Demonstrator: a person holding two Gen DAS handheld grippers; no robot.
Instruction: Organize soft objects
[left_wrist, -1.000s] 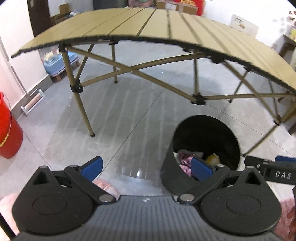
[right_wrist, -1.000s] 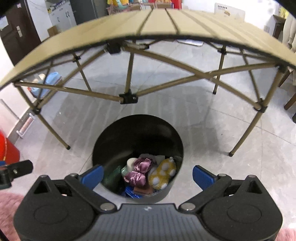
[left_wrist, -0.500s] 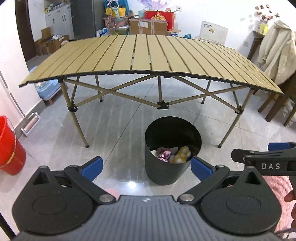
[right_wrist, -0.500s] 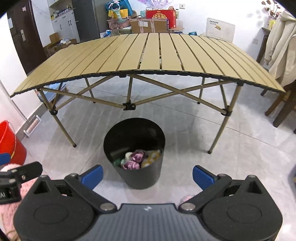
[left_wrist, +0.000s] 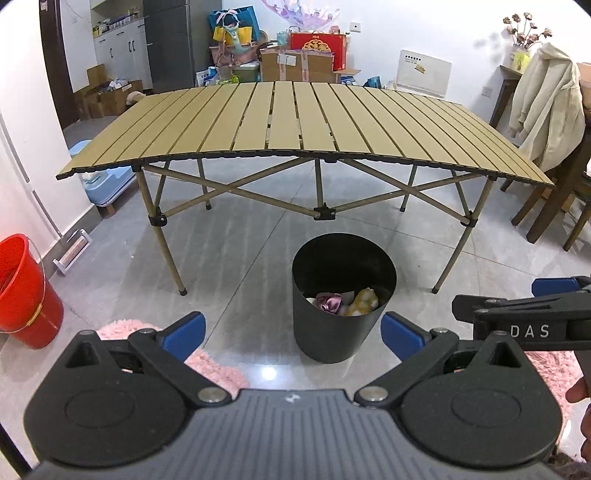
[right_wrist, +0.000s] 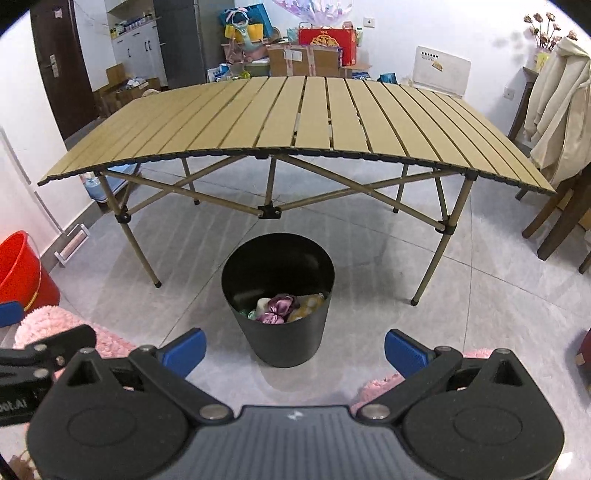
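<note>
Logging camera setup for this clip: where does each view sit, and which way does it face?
Left wrist: on the left gripper, jaws open, facing the black bin and slatted table; the right gripper shows at right.
Right wrist: on the right gripper, jaws open, facing the same bin and table; the left gripper shows at left.
Shared: bin, table, red bucket.
</note>
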